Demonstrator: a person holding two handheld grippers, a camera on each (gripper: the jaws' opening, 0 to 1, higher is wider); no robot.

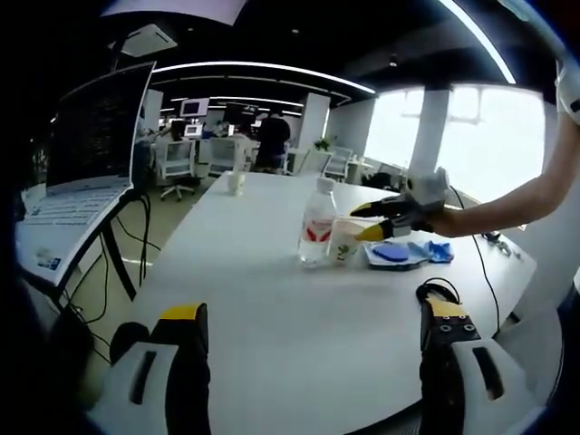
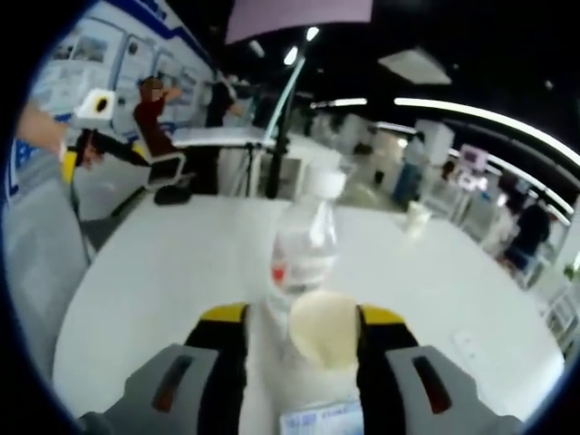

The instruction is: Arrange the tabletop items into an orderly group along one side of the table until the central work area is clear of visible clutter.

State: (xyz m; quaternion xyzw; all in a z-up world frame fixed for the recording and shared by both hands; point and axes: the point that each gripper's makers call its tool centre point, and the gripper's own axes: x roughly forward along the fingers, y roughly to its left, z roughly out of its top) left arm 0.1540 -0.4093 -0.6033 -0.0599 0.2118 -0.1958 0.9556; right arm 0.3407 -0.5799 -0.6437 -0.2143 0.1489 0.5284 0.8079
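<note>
Your right gripper [image 1: 372, 220] has its fingers on either side of the pale paper cup [image 1: 343, 241], which stands just beside the clear plastic water bottle with a red label [image 1: 316, 224] and the blue cloth [image 1: 403, 253] near the white tabletop's [image 1: 272, 308] far side, likely gripping it; whether they press it, I cannot tell. Your left gripper [image 1: 313, 331] hovers with fingers wide, holding nothing, ready for the next item.

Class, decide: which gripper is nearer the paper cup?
Right. The right gripper has its jaws around the paper cup; the left gripper is open, well back across the table.
</note>
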